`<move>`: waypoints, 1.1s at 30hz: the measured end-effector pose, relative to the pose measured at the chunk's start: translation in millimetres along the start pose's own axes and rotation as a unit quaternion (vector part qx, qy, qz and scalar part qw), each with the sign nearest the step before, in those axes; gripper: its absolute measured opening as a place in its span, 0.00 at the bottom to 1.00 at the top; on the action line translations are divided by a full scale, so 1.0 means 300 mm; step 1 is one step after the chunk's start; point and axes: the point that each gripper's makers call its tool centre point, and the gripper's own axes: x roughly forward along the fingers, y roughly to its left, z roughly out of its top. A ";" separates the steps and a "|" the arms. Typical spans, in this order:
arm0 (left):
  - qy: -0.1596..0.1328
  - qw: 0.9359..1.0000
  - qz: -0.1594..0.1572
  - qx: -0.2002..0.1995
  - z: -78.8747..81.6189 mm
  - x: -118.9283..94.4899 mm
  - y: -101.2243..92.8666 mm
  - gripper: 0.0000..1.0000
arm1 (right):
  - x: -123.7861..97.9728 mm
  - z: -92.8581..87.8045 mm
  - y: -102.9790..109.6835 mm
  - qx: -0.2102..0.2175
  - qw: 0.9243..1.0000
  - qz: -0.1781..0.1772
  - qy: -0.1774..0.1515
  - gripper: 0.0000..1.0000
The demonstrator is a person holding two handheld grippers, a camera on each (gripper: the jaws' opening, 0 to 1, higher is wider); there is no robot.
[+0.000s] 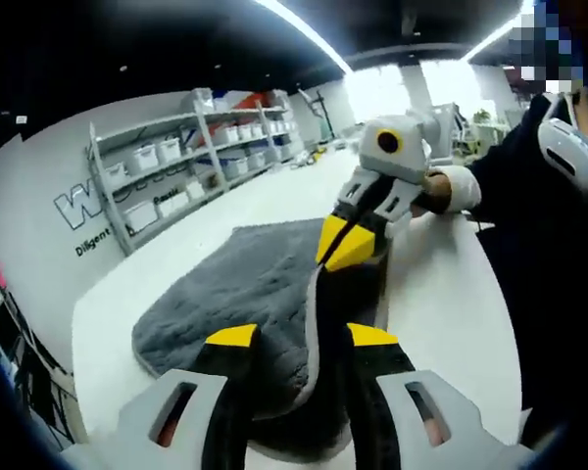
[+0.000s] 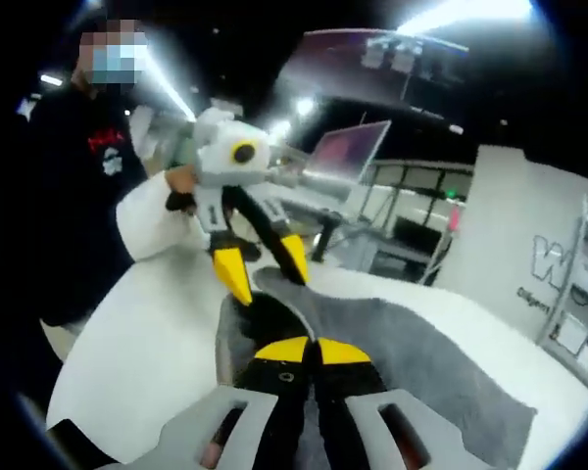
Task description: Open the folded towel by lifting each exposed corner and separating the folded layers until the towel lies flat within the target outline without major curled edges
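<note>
The grey towel (image 1: 245, 294) lies on a white table (image 1: 176, 240), one layer folded back, its pale edge (image 1: 314, 323) running between the two grippers. In the left gripper view the left gripper (image 1: 299, 338) stands with its yellow-tipped jaws apart, the towel's edge between them but not pinched, while the right gripper (image 1: 348, 245) reaches in from a gloved hand (image 1: 451, 186) with its tips pressed together on the towel's raised fold. The right gripper view shows its own tips (image 2: 309, 351) meeting on grey cloth and the left gripper (image 2: 265, 269) spread over the towel's near corner. The left gripper view adds wall shelving with bins (image 1: 186, 162); the other shows dark desks and a monitor (image 2: 358, 147). The towel's far corners are cut off, and no outline can be made out.
</note>
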 end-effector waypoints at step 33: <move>-0.071 0.990 0.117 0.032 0.068 0.006 0.168 0.03 | -0.054 0.011 -0.123 0.076 0.995 -0.061 -0.028 0.00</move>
